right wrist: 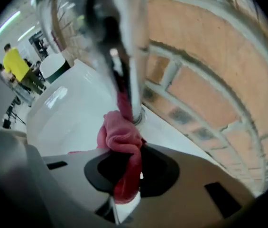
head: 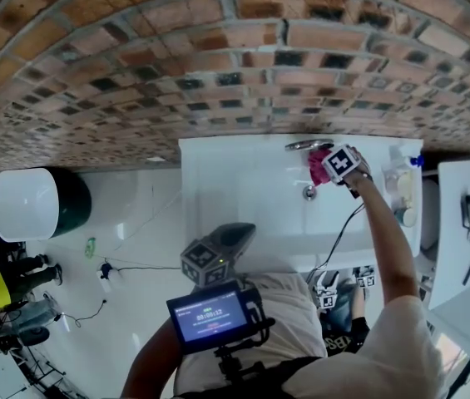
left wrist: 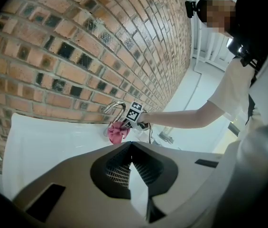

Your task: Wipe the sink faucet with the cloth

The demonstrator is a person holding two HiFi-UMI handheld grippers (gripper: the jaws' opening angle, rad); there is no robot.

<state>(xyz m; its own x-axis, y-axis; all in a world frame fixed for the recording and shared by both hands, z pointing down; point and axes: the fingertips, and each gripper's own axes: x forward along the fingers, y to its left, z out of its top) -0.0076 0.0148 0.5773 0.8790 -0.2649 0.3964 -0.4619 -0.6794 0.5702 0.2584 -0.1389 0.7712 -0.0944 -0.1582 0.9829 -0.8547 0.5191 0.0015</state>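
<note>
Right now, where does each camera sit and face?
Head view: on the person's head, facing down at the sink; left gripper, right gripper and right arm show.
Left gripper view: back by the body, facing the brick wall; its shut jaws show.
Right gripper view: close to the faucet; jaws grip the cloth.
Shared: all see faucet and cloth.

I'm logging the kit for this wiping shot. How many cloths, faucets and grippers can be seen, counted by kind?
cloth: 1
faucet: 1
grippers: 2 (left gripper, jaws together and empty; right gripper, shut on the cloth)
Total: 4
</note>
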